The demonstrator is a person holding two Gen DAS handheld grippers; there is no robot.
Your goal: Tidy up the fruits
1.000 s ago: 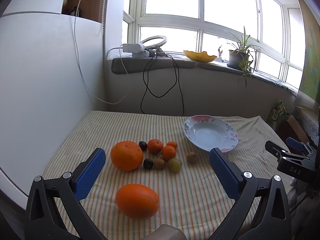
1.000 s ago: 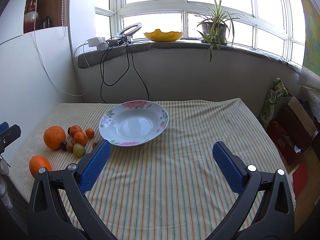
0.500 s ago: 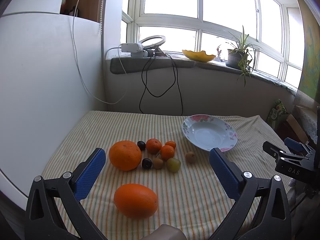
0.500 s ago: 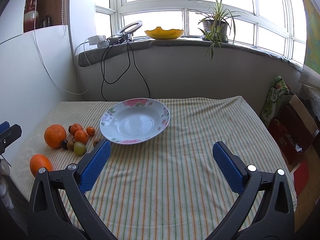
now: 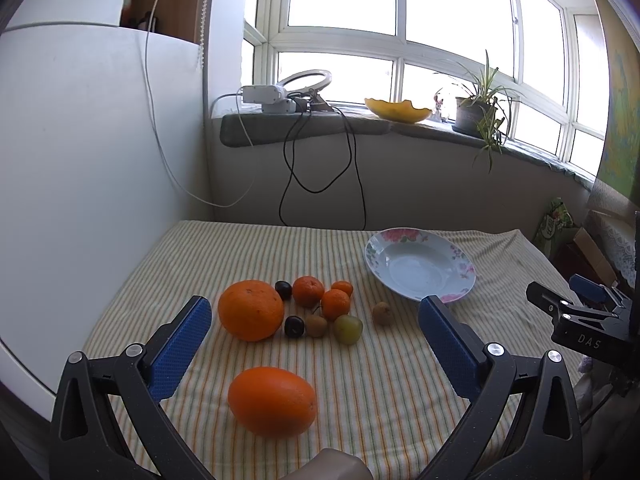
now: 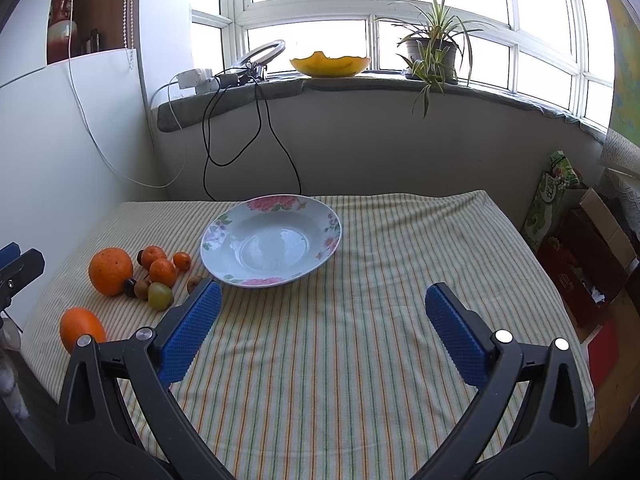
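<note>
A cluster of fruit lies on the striped tablecloth: a big round orange [image 5: 250, 309], an oval orange [image 5: 272, 400] nearest me, small mandarins [image 5: 308, 290], dark cherries [image 5: 294, 326], a green grape [image 5: 348, 329] and a small brown fruit [image 5: 382, 313]. An empty floral plate [image 5: 420, 265] sits to their right. My left gripper [image 5: 314, 340] hovers open above the fruit, nothing between its blue pads. My right gripper [image 6: 324, 324] is open over bare cloth, in front of the plate [image 6: 271, 240]; the fruit cluster [image 6: 160, 272] lies to its left.
A white board [image 5: 88, 184] walls the table's left side. Black and white cables [image 5: 320, 168] hang from the windowsill, which holds a yellow bowl [image 6: 330, 65] and a potted plant [image 6: 431, 50]. Boxes and bags [image 6: 576, 248] stand beyond the table's right edge.
Both views have shifted slightly, as the two grippers drew back and rose a little; the fruit and plate have not moved. Both grippers stay open.
</note>
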